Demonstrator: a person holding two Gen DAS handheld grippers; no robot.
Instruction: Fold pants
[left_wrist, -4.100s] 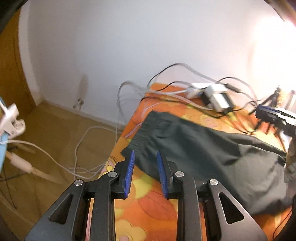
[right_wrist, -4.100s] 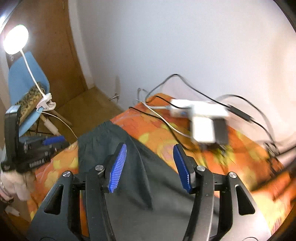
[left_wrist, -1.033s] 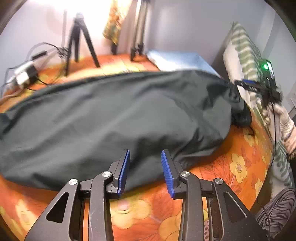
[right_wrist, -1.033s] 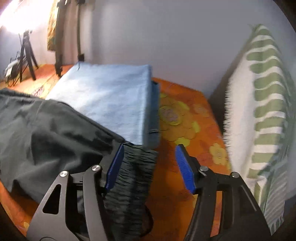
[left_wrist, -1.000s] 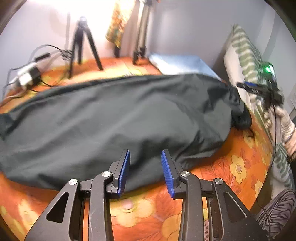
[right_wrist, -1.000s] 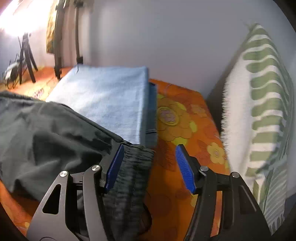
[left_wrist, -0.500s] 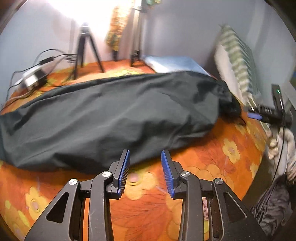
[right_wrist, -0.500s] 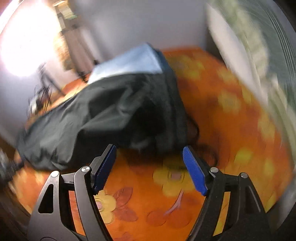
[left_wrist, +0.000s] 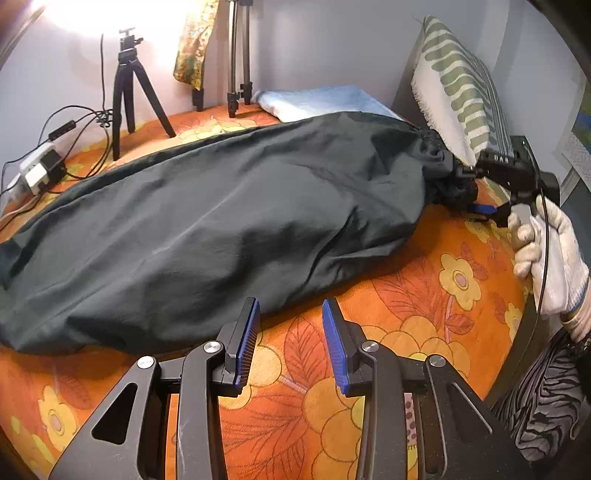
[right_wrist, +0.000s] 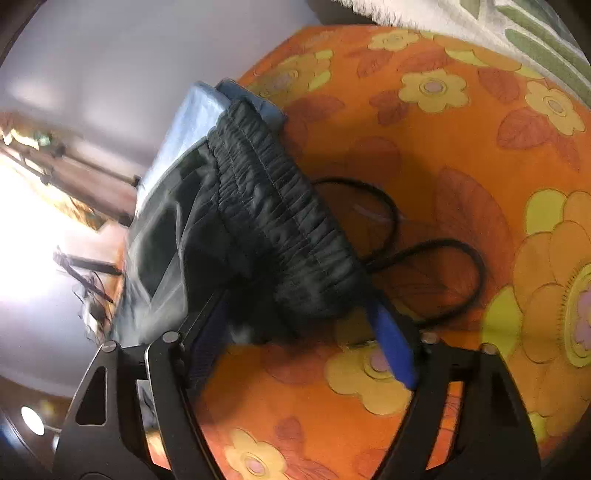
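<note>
Dark thin cloth, the pants (left_wrist: 207, 206) lie lengthwise across the bed (left_wrist: 424, 302), soft and light; left tongs (left_wrist: 291, 343) hover open at the near edge. Right tongs (right_wrist: 306, 332) straddle the gathered waistband (right_wrist: 280, 221), open; grip there.

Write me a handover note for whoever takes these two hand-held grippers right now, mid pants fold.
Left hand-held gripper: open, empty, hovering over the orange floral bedspread beside the near edge of the pants.
Right hand-held gripper: open, jaws straddling the corner of the elastic waistband, not closed on it; a black cable loops on the bedspread just beyond.
Pants: dark, laid out full length across the bed, waistband toward the striped pillow, partly overlapping a folded blue towel.
Done: pants spread out. No fold visible.
Left: close on the waistband, grip the pants with the left, make the folds.
</note>
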